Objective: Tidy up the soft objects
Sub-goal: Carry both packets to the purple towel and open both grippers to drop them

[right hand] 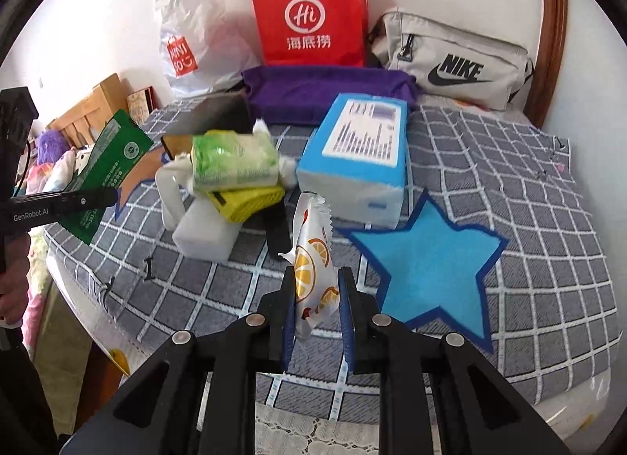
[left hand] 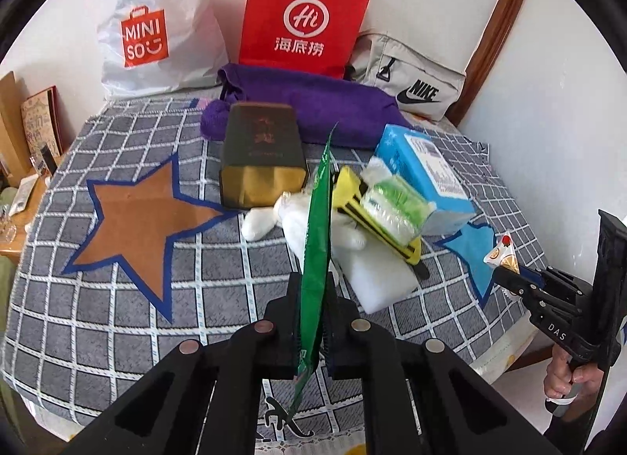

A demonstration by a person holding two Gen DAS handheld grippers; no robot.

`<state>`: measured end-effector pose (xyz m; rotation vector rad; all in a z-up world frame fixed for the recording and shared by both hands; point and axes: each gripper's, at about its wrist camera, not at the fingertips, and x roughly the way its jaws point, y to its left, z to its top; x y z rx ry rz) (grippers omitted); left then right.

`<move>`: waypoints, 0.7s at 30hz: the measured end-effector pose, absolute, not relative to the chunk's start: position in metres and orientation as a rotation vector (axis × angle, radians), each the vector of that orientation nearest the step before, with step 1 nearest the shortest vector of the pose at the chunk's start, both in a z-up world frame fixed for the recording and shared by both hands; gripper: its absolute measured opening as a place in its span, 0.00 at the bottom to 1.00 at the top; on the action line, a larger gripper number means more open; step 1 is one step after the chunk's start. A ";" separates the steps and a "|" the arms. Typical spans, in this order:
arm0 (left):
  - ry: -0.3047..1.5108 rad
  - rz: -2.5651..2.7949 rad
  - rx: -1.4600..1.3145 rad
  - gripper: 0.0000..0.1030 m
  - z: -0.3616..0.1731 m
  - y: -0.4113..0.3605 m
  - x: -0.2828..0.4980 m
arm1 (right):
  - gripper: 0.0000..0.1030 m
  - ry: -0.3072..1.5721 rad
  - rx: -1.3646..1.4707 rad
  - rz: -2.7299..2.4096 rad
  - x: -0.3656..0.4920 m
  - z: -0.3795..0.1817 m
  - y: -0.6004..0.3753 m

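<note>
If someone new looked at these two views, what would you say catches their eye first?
Probably the red paper bag standing against the back wall, then the two stars on the checked bedspread: brown star at the left, blue star at the right. Next, each gripper's catch: the left gripper pinches a green sachet, the right gripper an orange-print packet.

Both grippers (left hand: pixel 313 298) (right hand: pixel 316 290) clamped, tilted downward

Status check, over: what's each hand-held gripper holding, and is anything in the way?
Left hand-held gripper shut on green packet. Right hand-held gripper shut on orange-print packet. Both lifted clear of checked cover. Pile of soft goods ahead, nothing blocking.
</note>
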<state>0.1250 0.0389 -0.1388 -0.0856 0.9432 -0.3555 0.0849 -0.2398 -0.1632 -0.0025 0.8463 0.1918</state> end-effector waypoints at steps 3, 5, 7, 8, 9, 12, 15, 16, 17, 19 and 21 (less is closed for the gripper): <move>0.934 -0.347 -0.089 0.09 -0.129 0.039 0.133 | 0.19 0.837 0.012 0.184 0.094 -0.152 -0.243; 0.931 -0.334 -0.088 0.09 -0.123 0.039 0.141 | 0.19 0.836 0.013 0.178 0.102 -0.146 -0.245; 0.933 -0.315 -0.083 0.09 -0.119 0.037 0.149 | 0.19 0.832 0.020 0.167 0.112 -0.138 -0.249; 0.936 -0.304 -0.082 0.09 -0.116 0.037 0.155 | 0.19 0.831 0.025 0.168 0.115 -0.136 -0.250; 0.937 -0.299 -0.082 0.09 -0.115 0.037 0.159 | 0.19 0.827 0.031 0.170 0.121 -0.131 -0.251; 0.934 -0.292 -0.085 0.09 -0.108 0.034 0.177 | 0.19 0.818 0.026 0.173 0.142 -0.120 -0.250; 0.936 -0.275 -0.075 0.09 -0.102 0.029 0.197 | 0.19 0.813 0.026 0.176 0.162 -0.111 -0.249; 0.938 -0.270 -0.071 0.09 -0.100 0.027 0.205 | 0.19 0.812 0.028 0.178 0.169 -0.109 -0.249; 0.939 -0.265 -0.066 0.09 -0.098 0.025 0.212 | 0.19 0.809 0.029 0.177 0.176 -0.107 -0.249; 0.941 -0.256 -0.059 0.09 -0.095 0.022 0.224 | 0.19 0.807 0.032 0.178 0.192 -0.102 -0.250; 0.945 -0.243 -0.052 0.09 -0.093 0.020 0.238 | 0.19 0.804 0.031 0.181 0.208 -0.098 -0.250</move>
